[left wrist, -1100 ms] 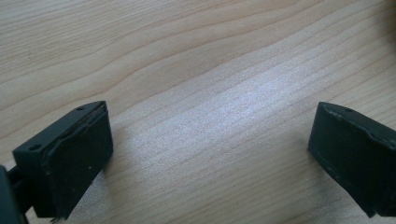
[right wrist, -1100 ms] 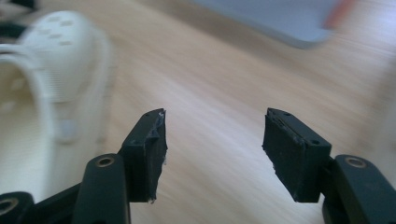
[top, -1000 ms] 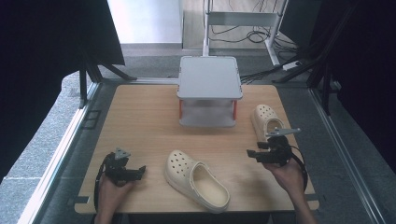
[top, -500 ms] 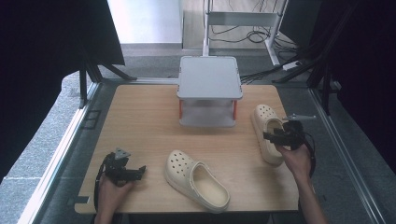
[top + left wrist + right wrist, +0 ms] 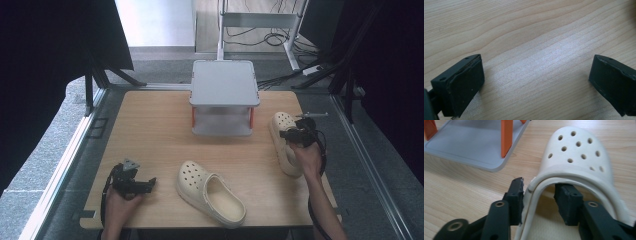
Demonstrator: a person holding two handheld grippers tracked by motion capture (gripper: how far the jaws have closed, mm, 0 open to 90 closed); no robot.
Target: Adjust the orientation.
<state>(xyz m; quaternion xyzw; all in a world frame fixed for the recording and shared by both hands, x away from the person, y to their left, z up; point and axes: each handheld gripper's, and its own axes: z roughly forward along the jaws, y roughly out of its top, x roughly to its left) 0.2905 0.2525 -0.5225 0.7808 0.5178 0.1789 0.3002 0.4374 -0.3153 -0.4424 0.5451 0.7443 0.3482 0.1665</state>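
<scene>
Two cream clogs lie on the wooden table (image 5: pixel 150 125). One clog (image 5: pixel 210 192) rests near the front middle. The other clog (image 5: pixel 280 122) lies at the right, toe pointing away from me. My right gripper (image 5: pixel 287 135) sits over this right clog (image 5: pixel 579 152). In the right gripper view its jaws (image 5: pixel 540 187) straddle the clog's side wall, one outside touching it, one inside a little apart. These jaws have just been closing. My left gripper (image 5: pixel 150 184) rests at the front left, open over bare wood (image 5: pixel 536 72).
A grey two-level shelf (image 5: pixel 225 82) with orange posts (image 5: pixel 506 137) stands at the back middle, its base (image 5: pixel 474 147) close to the right clog's toe. Black metal frames and cables surround the table beyond its edges.
My right hand moved away from me, from beside the right clog onto it, and its jaws narrowed around the clog's wall. The left hand stayed put.
</scene>
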